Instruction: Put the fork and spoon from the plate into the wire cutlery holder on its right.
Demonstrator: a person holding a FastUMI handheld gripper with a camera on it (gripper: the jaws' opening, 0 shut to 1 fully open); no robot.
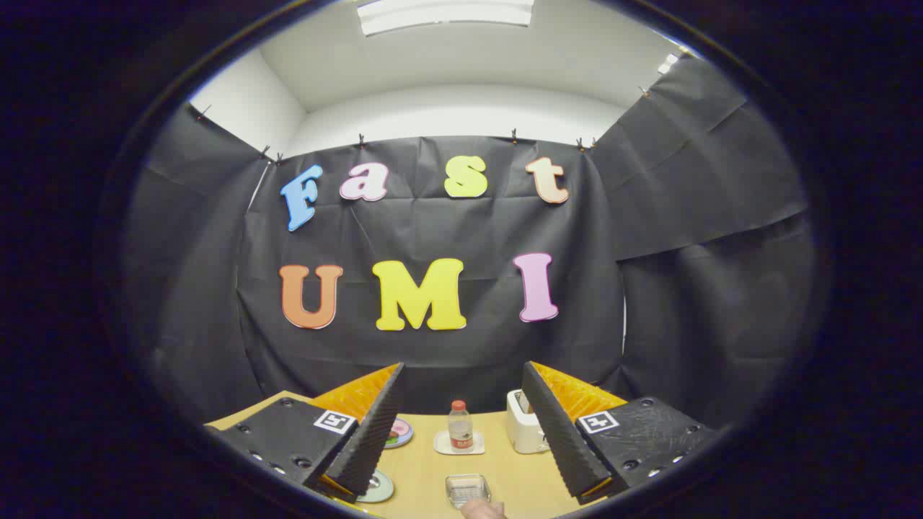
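My gripper [463, 369] is held high above the wooden table [505, 483], open, with a wide gap and nothing between the fingers. Its black ribbed fingers [375, 432] stand to either side of the table's middle. A small colourful plate [399, 432] peeks out from behind the left finger. A second round plate [380, 487] lies nearer, mostly hidden under the same finger. I cannot make out cutlery on either plate.
Between the fingers, a small plastic bottle [460, 425] with a red cap stands on a white coaster [458, 447]. A white boxy container [523, 430] sits against the right finger. A clear glass dish [467, 489] lies nearer, with a rounded tan thing [482, 509] just before it.
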